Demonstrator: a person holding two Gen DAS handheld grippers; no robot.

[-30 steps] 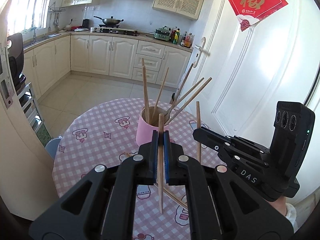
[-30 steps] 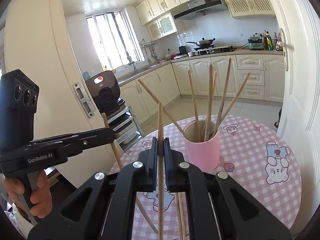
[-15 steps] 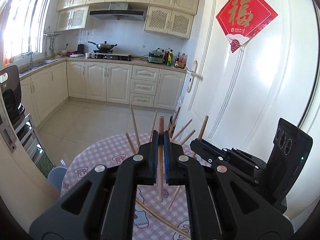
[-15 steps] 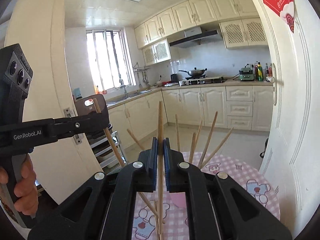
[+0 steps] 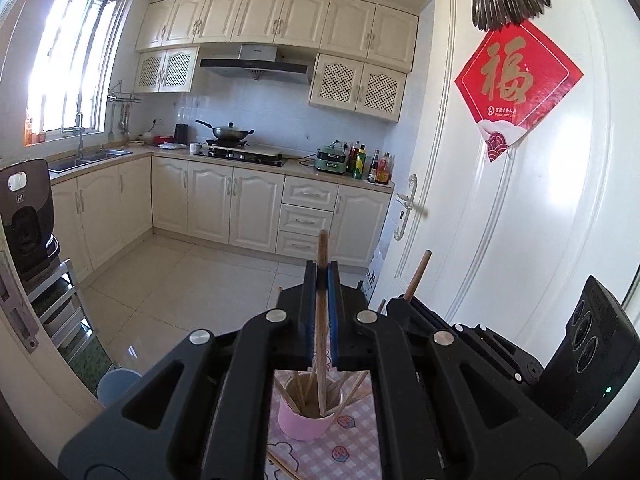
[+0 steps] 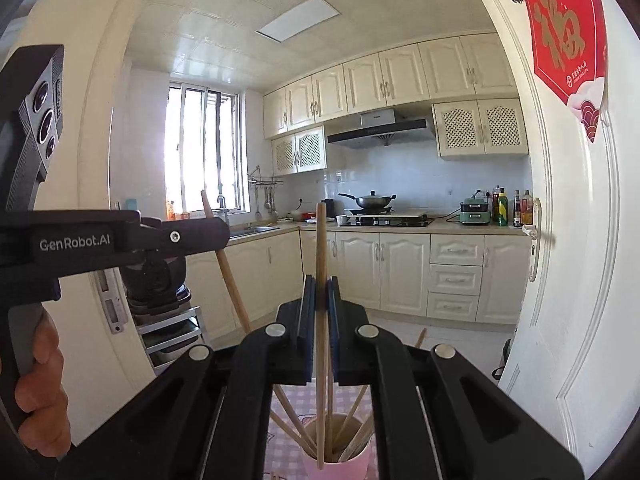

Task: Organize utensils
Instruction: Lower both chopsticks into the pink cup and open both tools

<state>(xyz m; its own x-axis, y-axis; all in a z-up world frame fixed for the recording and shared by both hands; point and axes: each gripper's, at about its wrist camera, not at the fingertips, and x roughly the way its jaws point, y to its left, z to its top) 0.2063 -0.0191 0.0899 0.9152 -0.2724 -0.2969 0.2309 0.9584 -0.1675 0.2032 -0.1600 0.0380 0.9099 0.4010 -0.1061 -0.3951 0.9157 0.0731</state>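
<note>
A pink cup (image 5: 306,420) holding several wooden chopsticks stands on a pink checked tablecloth (image 5: 352,446); it also shows in the right wrist view (image 6: 340,466). My left gripper (image 5: 321,276) is shut on a chopstick (image 5: 321,320) held upright, its lower end in the cup's mouth. My right gripper (image 6: 320,288) is shut on another chopstick (image 6: 320,312), upright, its lower end at the cup. The right gripper (image 5: 404,304) and its chopstick (image 5: 416,276) show beside the left one. The left gripper (image 6: 216,234) shows at left with its chopstick (image 6: 232,284).
A loose chopstick (image 5: 284,466) lies on the cloth in front of the cup. A white door (image 5: 500,220) stands close on the right. A metal rack with an appliance (image 5: 28,216) is at left. Kitchen cabinets (image 5: 240,208) line the far wall.
Both grippers have risen and come over the pink cup with their chopsticks. The cup now sits low between the fingers, and the chopsticks' lower ends reach its mouth.
</note>
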